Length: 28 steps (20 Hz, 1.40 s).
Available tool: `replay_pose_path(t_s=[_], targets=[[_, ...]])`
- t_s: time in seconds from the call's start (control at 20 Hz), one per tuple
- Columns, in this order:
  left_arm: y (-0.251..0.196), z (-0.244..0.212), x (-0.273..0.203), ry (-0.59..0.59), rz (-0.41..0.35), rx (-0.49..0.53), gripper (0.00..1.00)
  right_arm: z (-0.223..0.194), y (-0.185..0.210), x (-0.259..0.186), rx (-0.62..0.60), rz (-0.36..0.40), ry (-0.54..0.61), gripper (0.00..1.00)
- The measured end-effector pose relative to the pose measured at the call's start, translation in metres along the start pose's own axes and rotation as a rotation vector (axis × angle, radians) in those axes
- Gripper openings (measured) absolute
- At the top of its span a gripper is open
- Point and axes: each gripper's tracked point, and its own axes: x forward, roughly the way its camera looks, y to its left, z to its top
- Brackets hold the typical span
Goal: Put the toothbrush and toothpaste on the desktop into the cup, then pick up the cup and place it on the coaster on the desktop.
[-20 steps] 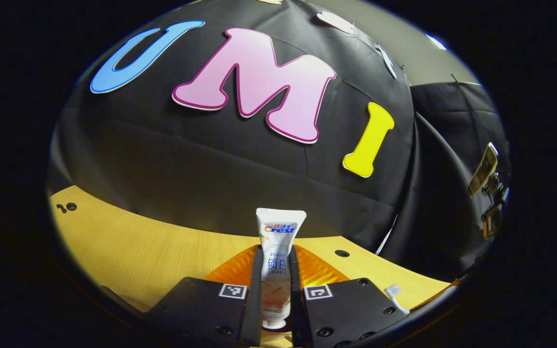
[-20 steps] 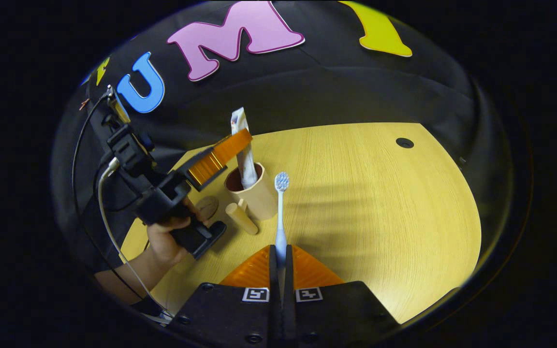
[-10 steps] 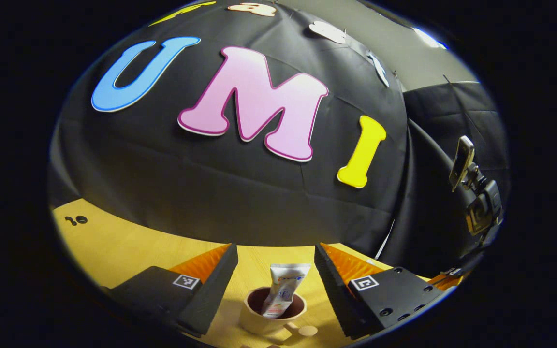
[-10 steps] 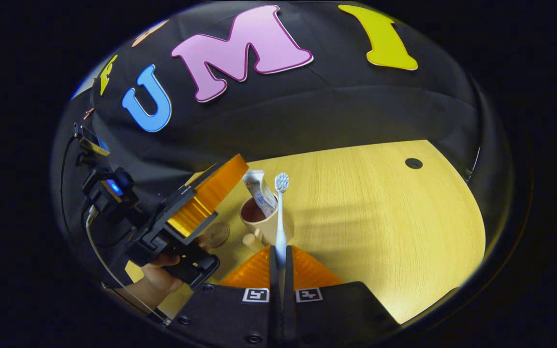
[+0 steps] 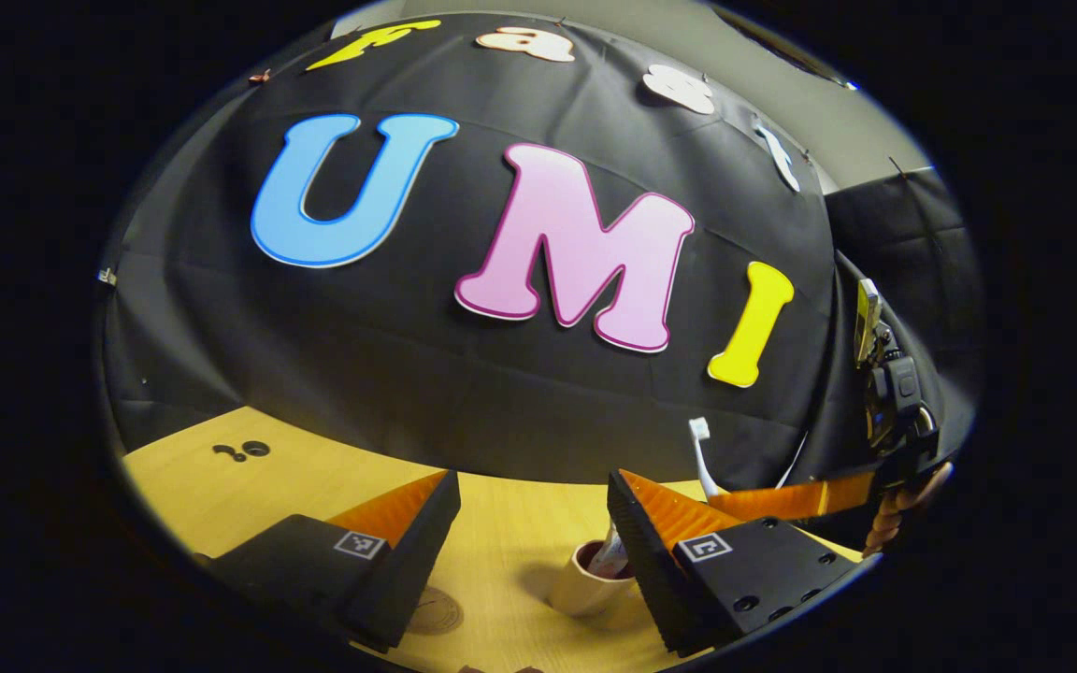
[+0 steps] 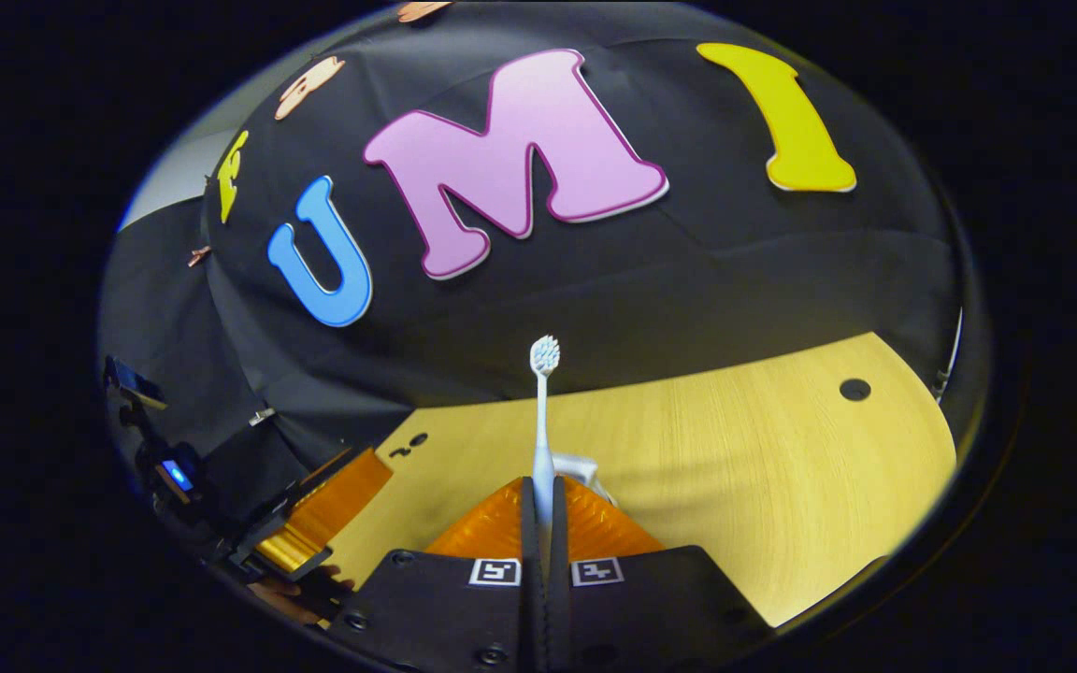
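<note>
Holding the toothbrush [image 6: 543, 411] upright, pinched in my right gripper [image 6: 543, 505]; left gripper [image 5: 529, 533] gapes wide, with the cup [image 5: 585, 584] and toothpaste [image 5: 608, 557] at 5 o'clock, coaster [image 5: 436, 612] at 7.

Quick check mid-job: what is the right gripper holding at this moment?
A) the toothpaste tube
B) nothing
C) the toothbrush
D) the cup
C: in the right gripper view the right gripper has its fingers pressed on the toothbrush, which stands bristles up.
</note>
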Motion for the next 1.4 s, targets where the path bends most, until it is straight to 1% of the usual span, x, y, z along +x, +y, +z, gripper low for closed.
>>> replay_pose_path(t_s=[0.1, 0.25, 0.4, 0.45, 0.5, 0.6, 0.75, 0.85, 0.9, 0.95, 1.0, 1.05, 1.15, 1.25, 1.4], targets=[[0.008, 0.004, -0.016, -0.008, 0.015, -0.019, 0.98, 0.009, 0.007, 0.013, -0.032, 0.014, -0.066, 0.05], [0.02, 0.001, -0.029, -0.005, 0.033, -0.035, 0.98, 0.01, 0.017, 0.028, -0.104, 0.047, -0.149, 0.05], [0.027, -0.005, -0.036, -0.009, 0.037, -0.044, 0.98, 0.012, 0.015, 0.035, -0.202, 0.034, -0.271, 0.05], [0.028, -0.008, -0.037, -0.007, 0.037, -0.046, 0.98, 0.011, 0.015, 0.039, -0.216, 0.034, -0.299, 0.05], [0.031, -0.012, -0.039, -0.003, 0.037, -0.052, 0.97, 0.006, 0.015, 0.045, -0.222, 0.036, -0.307, 0.05], [0.032, -0.018, -0.041, 0.002, 0.035, -0.072, 0.98, -0.01, 0.011, 0.055, -0.249, 0.027, -0.286, 0.05], [0.032, -0.026, -0.042, 0.012, 0.041, -0.077, 0.98, -0.021, 0.007, 0.059, -0.289, 0.008, -0.285, 0.05], [0.029, -0.029, -0.042, 0.017, 0.038, -0.075, 0.98, -0.031, 0.002, 0.06, -0.286, -0.006, -0.266, 0.06], [0.028, -0.032, -0.042, 0.023, 0.036, -0.072, 0.98, -0.039, 0.001, 0.061, -0.273, -0.003, -0.243, 0.09], [0.026, -0.034, -0.042, 0.027, 0.034, -0.068, 0.98, -0.045, 0.0, 0.062, -0.259, 0.002, -0.224, 0.11], [0.024, -0.036, -0.044, 0.034, 0.032, -0.063, 0.98, -0.05, -0.001, 0.063, -0.254, 0.0, -0.209, 0.15], [0.021, -0.039, -0.045, 0.043, 0.03, -0.058, 0.98, -0.054, -0.002, 0.058, -0.253, 0.0, -0.199, 0.17], [0.019, -0.043, -0.046, 0.062, 0.032, -0.048, 0.98, -0.059, 0.002, 0.048, -0.248, 0.024, -0.188, 0.55], [0.016, -0.044, -0.049, 0.078, 0.038, -0.046, 0.98, -0.06, 0.002, 0.038, -0.257, 0.015, -0.181, 0.92], [0.012, -0.045, -0.049, 0.108, 0.054, -0.065, 0.98, -0.057, -0.003, 0.02, -0.247, -0.007, -0.154, 0.92]])
